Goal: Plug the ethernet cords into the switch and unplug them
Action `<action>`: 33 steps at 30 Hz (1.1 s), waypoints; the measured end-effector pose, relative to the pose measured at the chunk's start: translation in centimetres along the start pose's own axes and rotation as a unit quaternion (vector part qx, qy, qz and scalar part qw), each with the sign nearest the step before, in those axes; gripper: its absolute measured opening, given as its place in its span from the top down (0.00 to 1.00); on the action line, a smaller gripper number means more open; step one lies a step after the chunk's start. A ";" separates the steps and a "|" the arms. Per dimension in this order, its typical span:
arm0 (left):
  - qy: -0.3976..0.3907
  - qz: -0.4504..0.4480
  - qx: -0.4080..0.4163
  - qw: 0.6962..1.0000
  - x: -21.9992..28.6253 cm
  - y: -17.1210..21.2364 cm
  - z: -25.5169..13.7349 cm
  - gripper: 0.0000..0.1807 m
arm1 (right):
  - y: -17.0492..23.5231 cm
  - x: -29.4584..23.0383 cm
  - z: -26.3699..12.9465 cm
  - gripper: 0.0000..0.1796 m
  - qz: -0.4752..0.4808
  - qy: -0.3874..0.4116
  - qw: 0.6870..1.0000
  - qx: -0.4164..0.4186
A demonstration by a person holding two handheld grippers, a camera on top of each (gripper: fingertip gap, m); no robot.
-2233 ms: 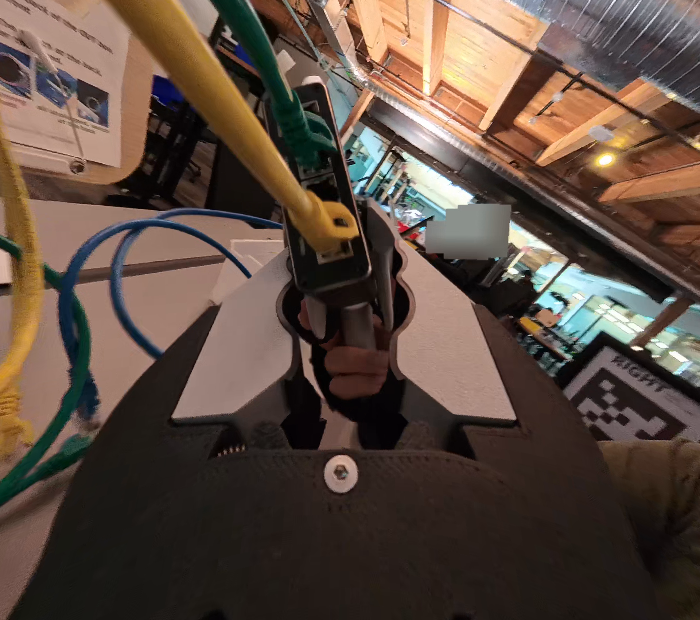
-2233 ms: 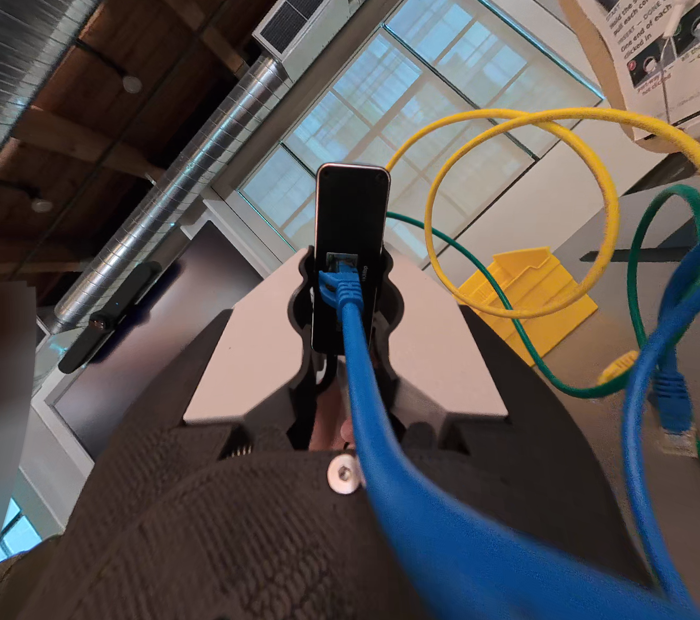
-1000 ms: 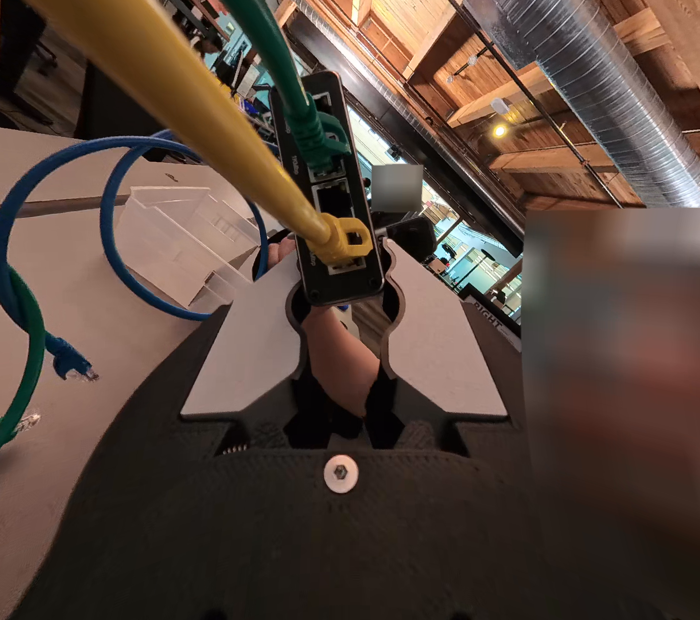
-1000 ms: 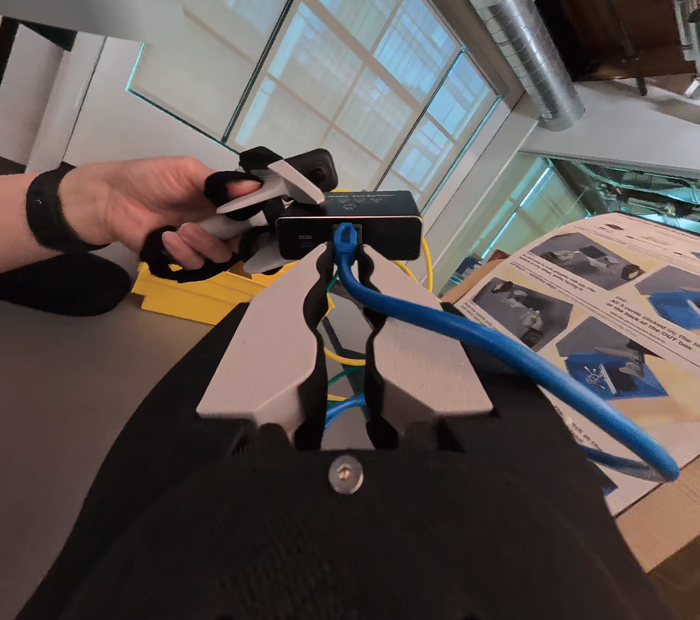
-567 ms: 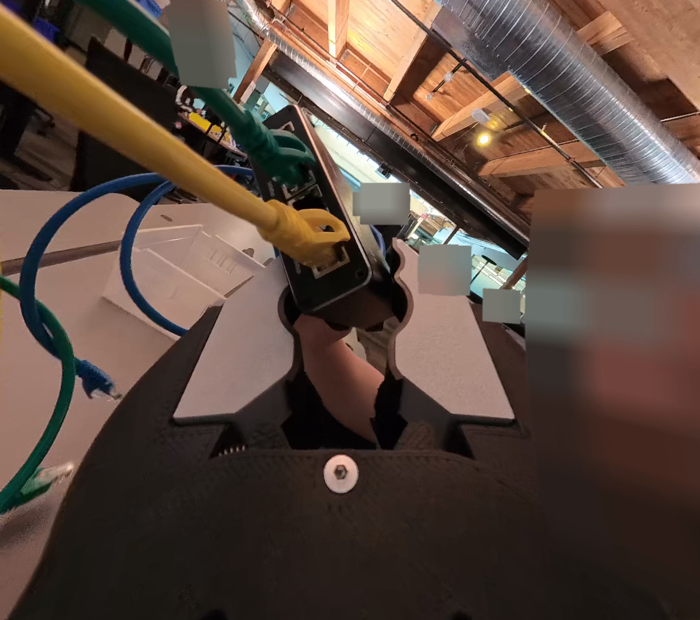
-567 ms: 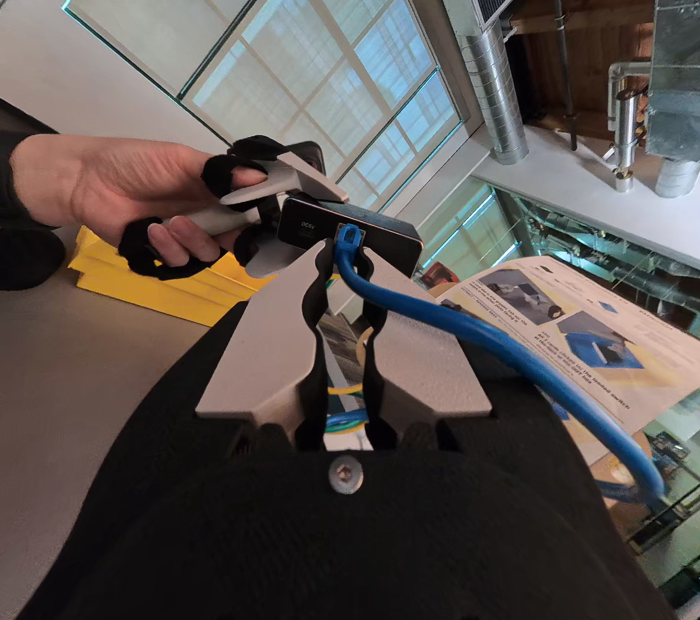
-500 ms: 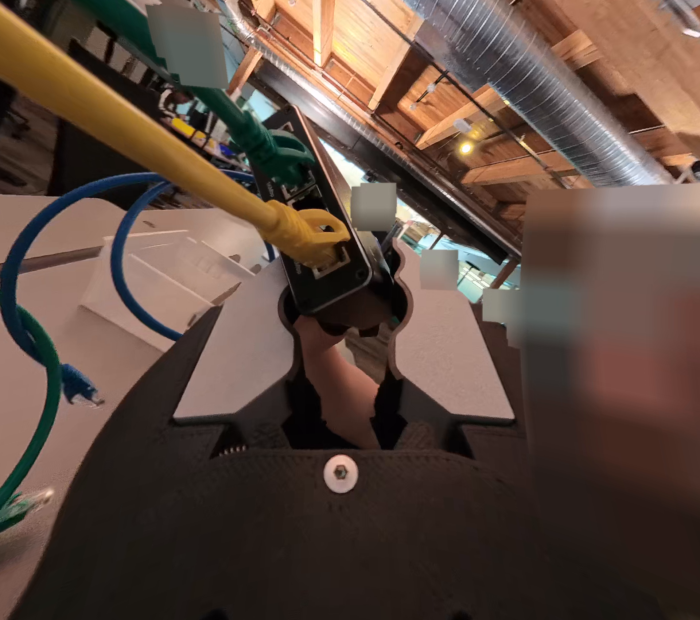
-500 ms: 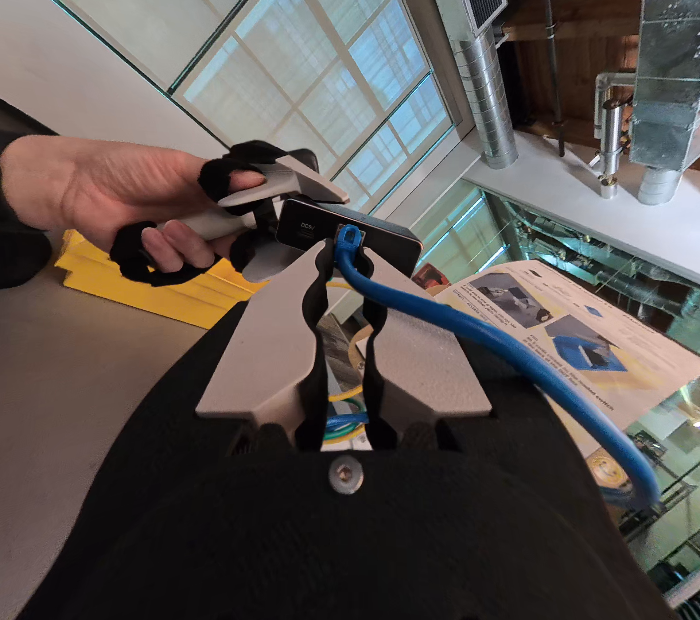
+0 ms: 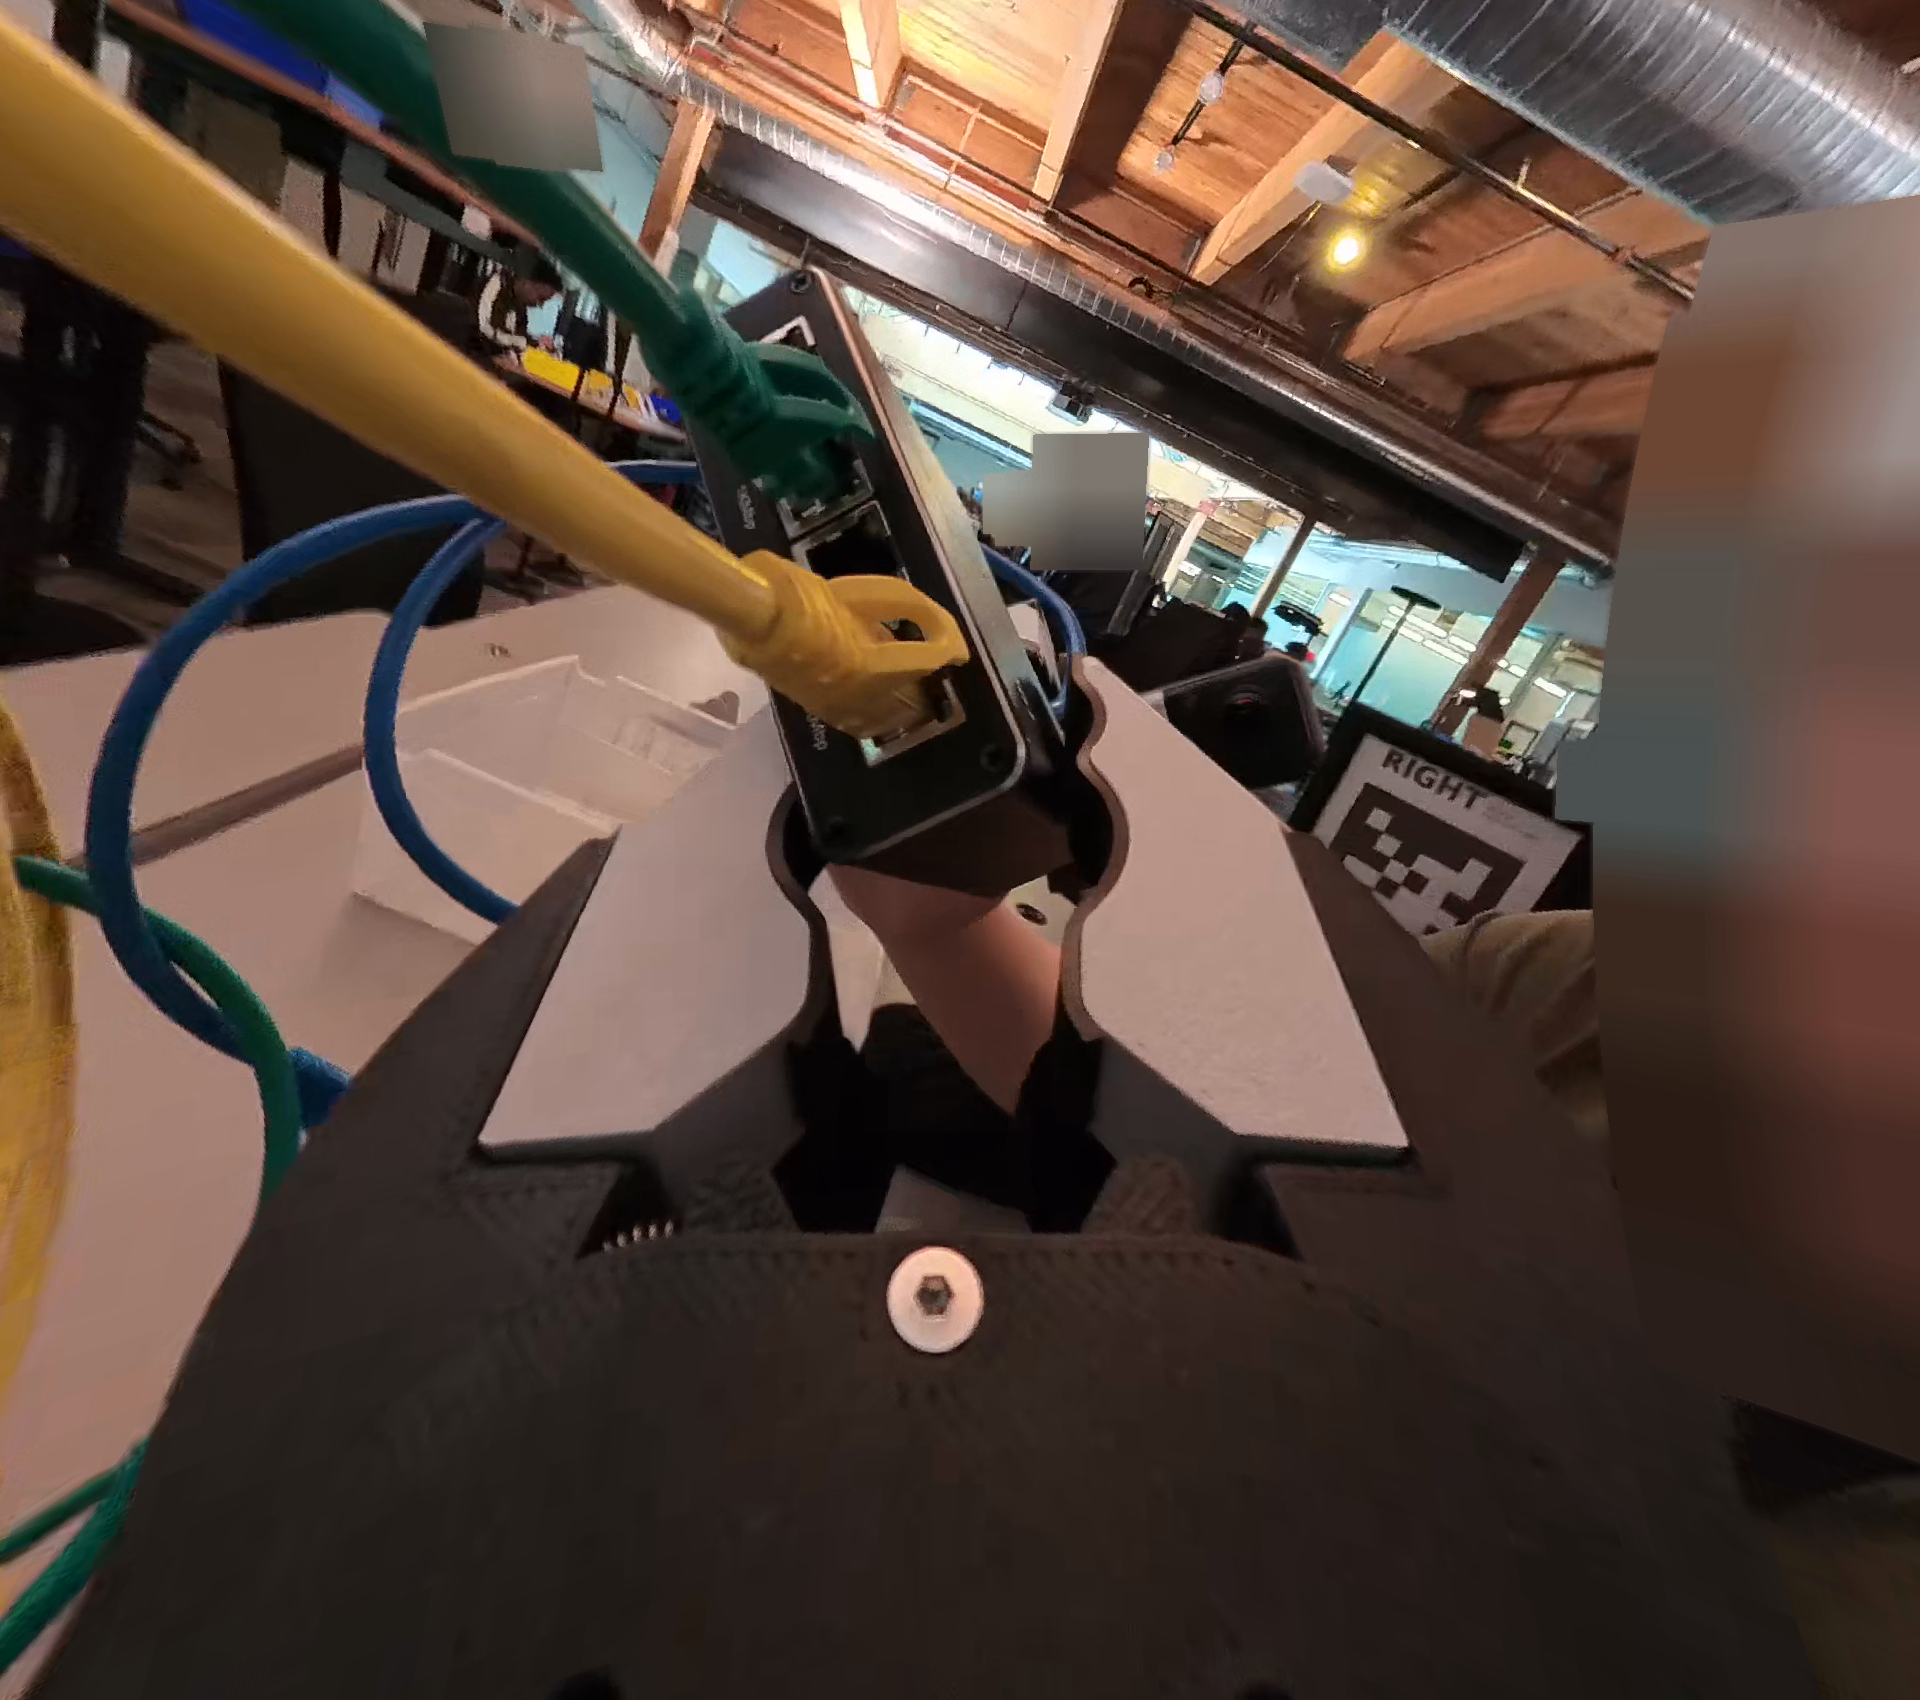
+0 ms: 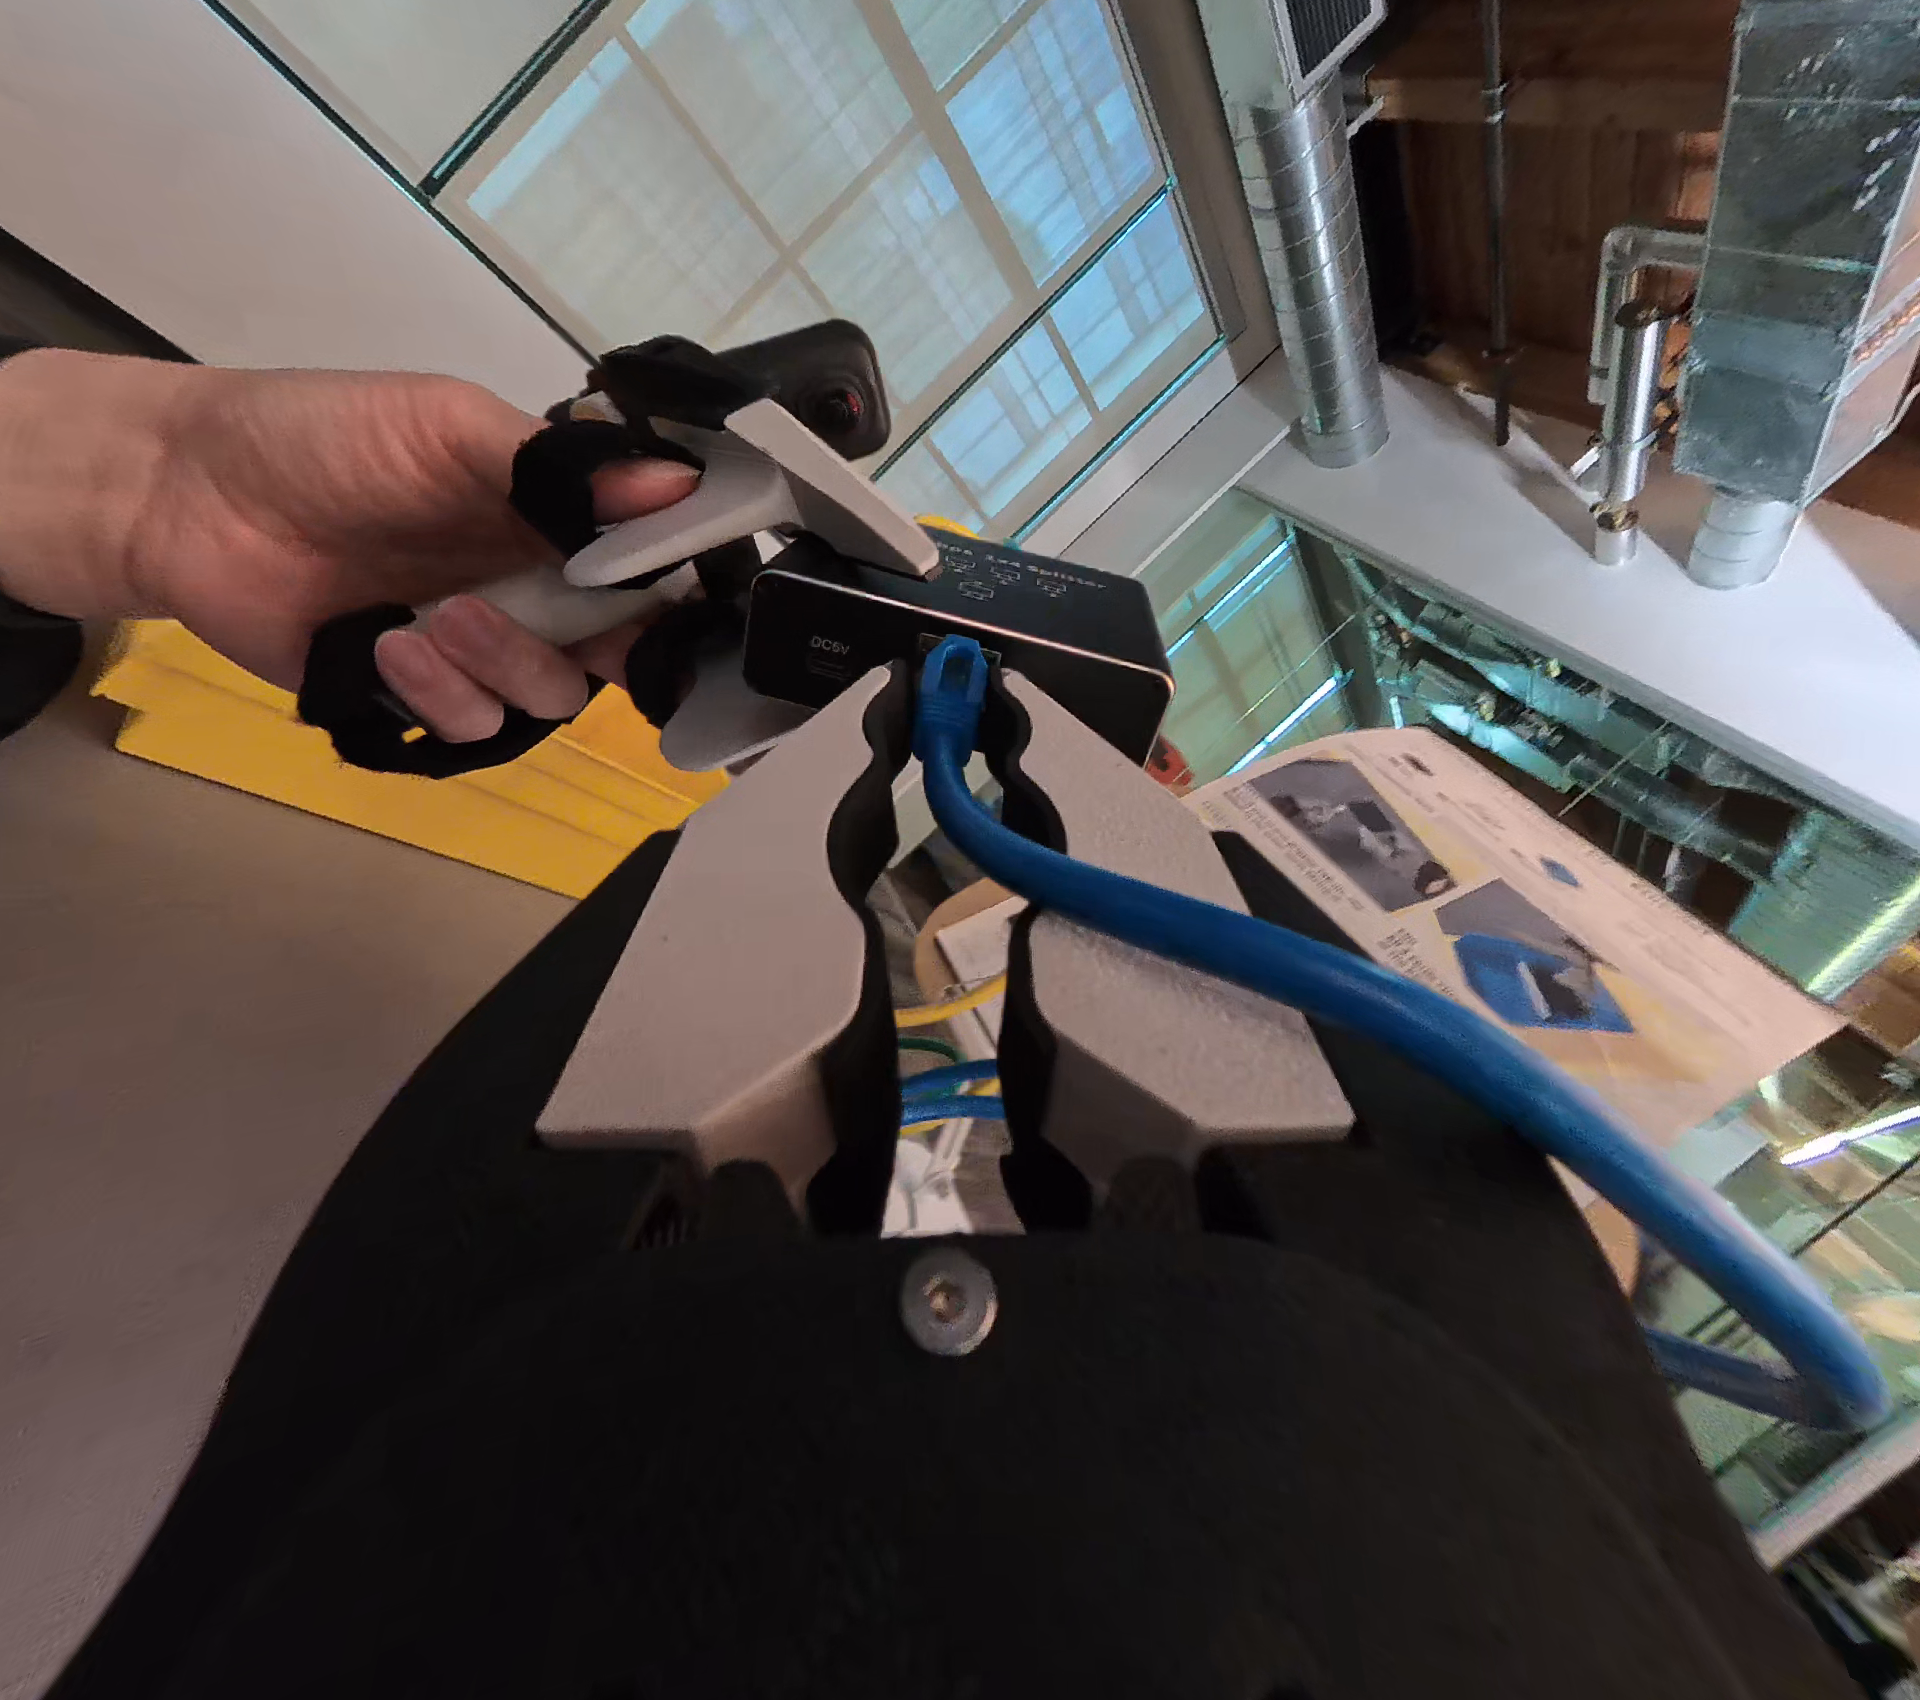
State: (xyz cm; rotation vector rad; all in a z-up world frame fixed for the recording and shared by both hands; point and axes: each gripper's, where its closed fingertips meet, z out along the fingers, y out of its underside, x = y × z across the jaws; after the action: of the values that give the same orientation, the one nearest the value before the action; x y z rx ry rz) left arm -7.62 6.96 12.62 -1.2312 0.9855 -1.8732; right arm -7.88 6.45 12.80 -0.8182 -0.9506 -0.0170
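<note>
We hold the black ethernet switch point(image 9: 894, 653) up off the table point(image 10: 208, 975), our left gripper point(image 9: 940, 803) clamped on its short end; its long axis runs up and away from those fingers. Yellow cord point(image 9: 499, 455) and green cord point(image 9: 717, 372) sit plugged in the multi-port face, one port between them free. On the opposite face, our right gripper point(image 10: 940, 720) is pinched on the blue cord's plug point(image 10: 951, 694), seated in its port, cord point(image 10: 1351, 975) trailing right. We judge the pull-out runs straight back along the right fingers.
</note>
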 end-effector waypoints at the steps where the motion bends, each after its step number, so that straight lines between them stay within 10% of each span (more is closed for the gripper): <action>1: 0.004 0.013 0.006 1.000 0.4 -0.1 0.1 0.77 | -0.4 0.1 -0.1 0.93 -0.012 0.004 1.000 0.004; 33: -0.015 0.008 -0.007 1.000 0.7 0.0 -0.4 0.80 | -0.1 0.1 0.2 0.94 0.008 0.009 1.000 -0.023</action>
State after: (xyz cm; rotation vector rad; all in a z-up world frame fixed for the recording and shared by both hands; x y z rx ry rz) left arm -8.21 6.43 12.81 -1.2517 0.9912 -1.8326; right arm -7.98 6.59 12.99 -0.8660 -0.9301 -0.0330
